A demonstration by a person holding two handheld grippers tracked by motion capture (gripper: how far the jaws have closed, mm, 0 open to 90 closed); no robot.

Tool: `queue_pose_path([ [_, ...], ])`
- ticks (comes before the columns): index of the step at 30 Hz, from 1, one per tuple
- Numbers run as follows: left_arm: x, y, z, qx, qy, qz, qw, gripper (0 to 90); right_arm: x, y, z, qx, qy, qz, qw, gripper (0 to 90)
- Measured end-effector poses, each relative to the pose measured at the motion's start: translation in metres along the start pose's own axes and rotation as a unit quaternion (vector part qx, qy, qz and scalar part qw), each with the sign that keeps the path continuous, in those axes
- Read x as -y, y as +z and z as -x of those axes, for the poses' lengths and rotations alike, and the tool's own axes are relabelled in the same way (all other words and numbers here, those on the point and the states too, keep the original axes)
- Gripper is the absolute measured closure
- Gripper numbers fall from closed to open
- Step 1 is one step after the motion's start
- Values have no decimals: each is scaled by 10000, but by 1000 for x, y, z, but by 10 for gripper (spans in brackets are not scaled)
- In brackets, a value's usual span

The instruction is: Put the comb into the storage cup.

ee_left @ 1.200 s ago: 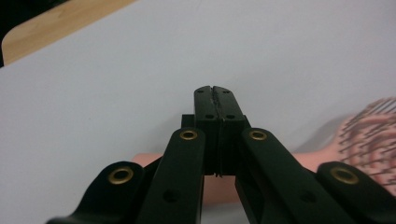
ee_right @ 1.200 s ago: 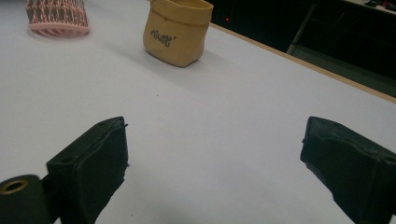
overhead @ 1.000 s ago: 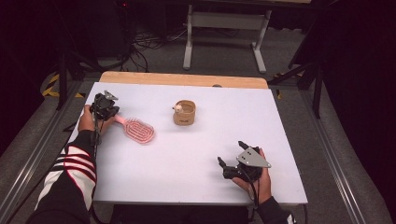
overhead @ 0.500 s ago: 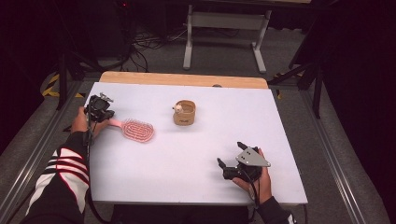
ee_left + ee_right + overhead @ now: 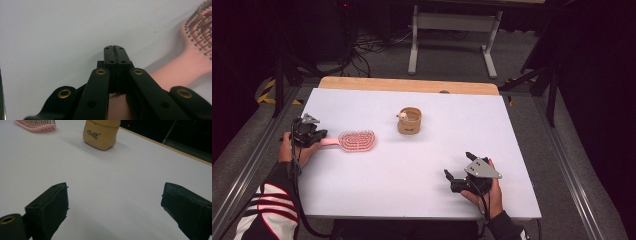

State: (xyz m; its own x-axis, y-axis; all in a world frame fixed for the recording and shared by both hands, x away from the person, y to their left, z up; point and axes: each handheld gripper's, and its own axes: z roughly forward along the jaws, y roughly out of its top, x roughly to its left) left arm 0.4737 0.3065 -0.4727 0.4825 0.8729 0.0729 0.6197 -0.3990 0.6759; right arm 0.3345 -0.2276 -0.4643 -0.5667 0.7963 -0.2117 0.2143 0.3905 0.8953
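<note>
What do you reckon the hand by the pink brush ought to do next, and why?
Probably open the left tool: its jaws are pressed shut with nothing between their tips, while the handle of the pink hairbrush lies just beside and beneath them. Opened, they could close around that handle. The right tool sits open, far from it.

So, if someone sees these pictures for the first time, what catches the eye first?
Probably the pink hairbrush lying at the left of the white table, with the left hand-held gripper at its handle, jaws shut. Next, the small tan container near the table's middle, and the right hand-held gripper resting open at the near right.
</note>
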Motion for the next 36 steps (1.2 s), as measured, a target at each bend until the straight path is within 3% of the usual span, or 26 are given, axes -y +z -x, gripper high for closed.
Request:
queue_pose_path([
  [7,10,-13,12,-46,285,-106,9995,900,0,1,-1,0,-36,-27,10000,79],
  [14,25,-30,29,210,467,-192,9985,897,-1,0,-1,14,-31,-13,10000,79],
  [17,30,-35,35,280,420,-168,9986,899,-1,-1,0,30,-30,-17,10000,79],
  [22,38,-45,46,367,592,-230,9973,899,-1,-2,1,52,-26,13,10000,79],
  [26,41,-49,52,321,605,-239,9974,895,-1,-1,0,51,-31,-22,10000,79],
  [29,45,-54,52,298,576,-261,9976,879,-1,-1,0,45,-47,-36,10000,79],
  [32,51,-58,50,428,503,-255,9975,823,-1,-1,0,61,-53,-40,10000,79],
  [36,56,-64,52,442,570,-259,9971,800,-1,-2,1,68,-60,-36,10000,79],
])
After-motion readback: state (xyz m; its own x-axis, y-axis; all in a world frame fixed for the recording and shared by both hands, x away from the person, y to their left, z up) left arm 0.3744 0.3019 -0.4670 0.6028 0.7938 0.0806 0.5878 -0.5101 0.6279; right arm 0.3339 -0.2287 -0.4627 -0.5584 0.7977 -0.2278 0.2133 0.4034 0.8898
